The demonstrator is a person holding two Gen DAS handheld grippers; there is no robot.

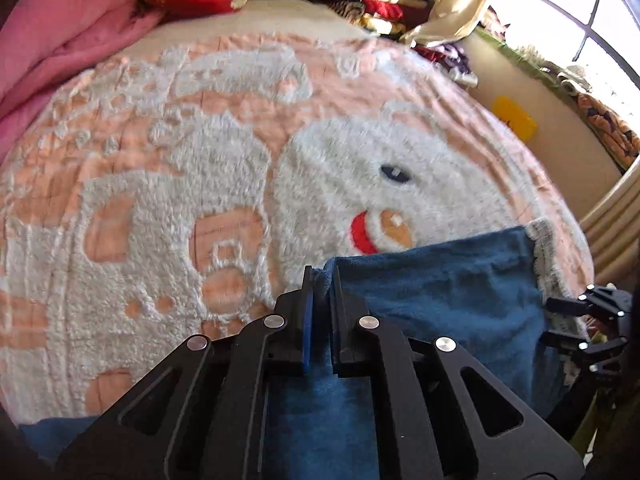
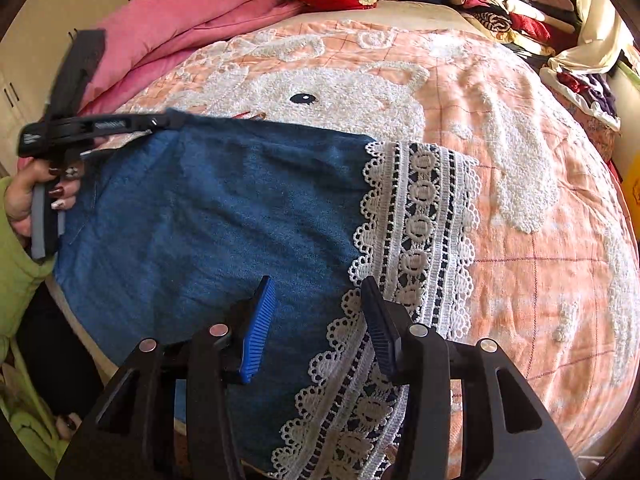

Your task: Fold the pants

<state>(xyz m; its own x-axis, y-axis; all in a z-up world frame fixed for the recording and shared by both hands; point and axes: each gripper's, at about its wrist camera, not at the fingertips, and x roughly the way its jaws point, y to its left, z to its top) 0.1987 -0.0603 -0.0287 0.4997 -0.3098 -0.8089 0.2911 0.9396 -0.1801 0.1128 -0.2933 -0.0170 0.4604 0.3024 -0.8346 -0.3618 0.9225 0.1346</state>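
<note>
- The left gripper (image 1: 322, 280) is seen in the left wrist view with its jaws drawn nearly together on a bunched edge of the blue pants (image 1: 432, 300); the fabric is pinched between them.
- In the right wrist view the same left gripper (image 2: 172, 120) is held level at the far left corner of the pants (image 2: 224, 216), and that corner is raised off the bed.
- The left hand (image 2: 36, 196) is wrapped around the gripper's grey handle; dark painted nails and a green sleeve (image 2: 18, 280) are visible.
- The right gripper (image 2: 320, 312) is held low over the near part of the pants, with its jaws spread wide and nothing held between them.
- One blue ribbed pad (image 2: 258, 328) is placed over the denim, and the other dark one over the white lace trim (image 2: 420, 232).
- The pants are spread across the near side of the bed, on a peach bedspread (image 2: 520, 280) bearing a fluffy white animal figure.
- The denim is shown as dark blue with soft wrinkles; its right end is finished with a broad band of white openwork lace with scalloped edges.
- A pink quilt (image 2: 180, 28) is bunched at the far left of the bed, and a stack of folded clothes (image 2: 504, 4) is seen at the far right.
</note>
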